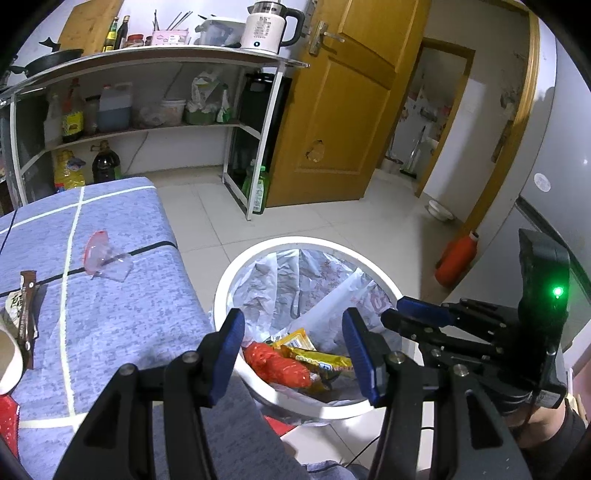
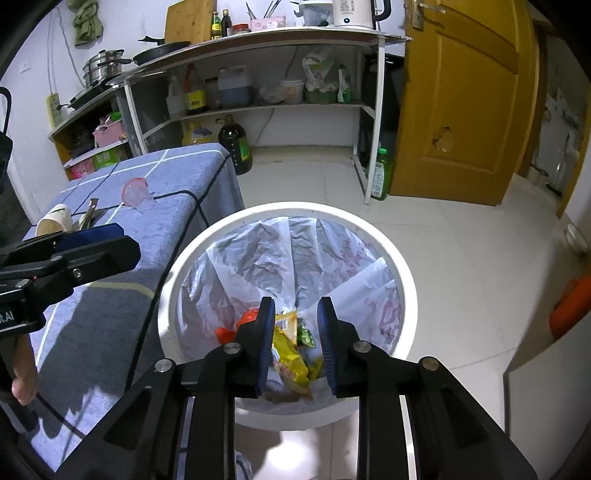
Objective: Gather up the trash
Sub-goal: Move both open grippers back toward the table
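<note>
While both grippers' fingers (image 2: 266,332) gape empty, wrappers (image 2: 290,354) lie below in the bin (image 2: 406,280).

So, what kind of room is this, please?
Most likely a small home kitchen. An electric kettle stands on a shelf unit, cooking oil bottles sit beneath, and steel pots rest on a stove. A lined trash bin stands on the tiled floor.

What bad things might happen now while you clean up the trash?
1. The clear plastic wrapper looks thin and lies flat on the blue tablecloth, so the jaws might slip off it or pinch the cloth instead.
2. The paper cup lies on its side and could roll away if bumped.
3. Both grippers hang close together over the trash bin and might knock into each other.
</note>
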`<state>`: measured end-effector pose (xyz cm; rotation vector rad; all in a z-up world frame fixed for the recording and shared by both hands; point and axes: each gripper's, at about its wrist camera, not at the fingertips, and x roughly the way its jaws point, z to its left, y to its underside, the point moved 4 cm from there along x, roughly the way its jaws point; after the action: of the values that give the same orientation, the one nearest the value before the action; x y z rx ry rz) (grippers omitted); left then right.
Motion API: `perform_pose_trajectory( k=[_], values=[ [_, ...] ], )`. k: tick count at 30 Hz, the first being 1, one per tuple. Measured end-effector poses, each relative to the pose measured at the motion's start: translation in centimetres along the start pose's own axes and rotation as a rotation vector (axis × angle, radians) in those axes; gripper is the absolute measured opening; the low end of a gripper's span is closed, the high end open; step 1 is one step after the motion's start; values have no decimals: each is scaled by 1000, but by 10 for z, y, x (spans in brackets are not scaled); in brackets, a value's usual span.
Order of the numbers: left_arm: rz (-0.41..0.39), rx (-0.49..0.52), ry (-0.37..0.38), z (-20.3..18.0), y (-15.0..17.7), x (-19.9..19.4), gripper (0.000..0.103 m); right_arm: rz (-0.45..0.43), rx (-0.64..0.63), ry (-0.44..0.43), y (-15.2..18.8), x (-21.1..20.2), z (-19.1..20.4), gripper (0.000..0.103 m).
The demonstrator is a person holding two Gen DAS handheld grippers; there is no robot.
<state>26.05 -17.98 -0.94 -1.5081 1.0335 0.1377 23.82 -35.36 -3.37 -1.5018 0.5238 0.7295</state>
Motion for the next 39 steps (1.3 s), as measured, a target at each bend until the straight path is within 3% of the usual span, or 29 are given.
perform_pose_trajectory(
  k=[5, 13, 24, 33, 34, 36, 38, 39],
  values=[
    [-33, 11, -9, 3, 4, -20, 57, -30, -17, -29, -4, -13, 13, 25],
    [-104, -13, -84, 32, 18, -71, 57, -90, -53, -103, -13, -41, 49, 25],
    [-176, -122, -272, 116, 50, -143, 57, -107, -177, -213, -17, -45, 129, 25],
    [-149, -221, -396, 189, 78, -169, 57, -71, -255, -361, -22, -28, 195, 25],
    [-140, -227, -400, 194, 81, -169, 57, -68, -259, -368, -24, -26, 199, 26],
    [-127, -236, -410, 203, 88, -169, 59, -61, -257, -384, -28, -22, 206, 46],
    [-114, -248, -411, 212, 91, -167, 66, -61, -256, -391, -29, -21, 208, 59],
    [-109, -254, -406, 215, 93, -166, 66, -61, -254, -410, -33, -19, 215, 59]
  ],
)
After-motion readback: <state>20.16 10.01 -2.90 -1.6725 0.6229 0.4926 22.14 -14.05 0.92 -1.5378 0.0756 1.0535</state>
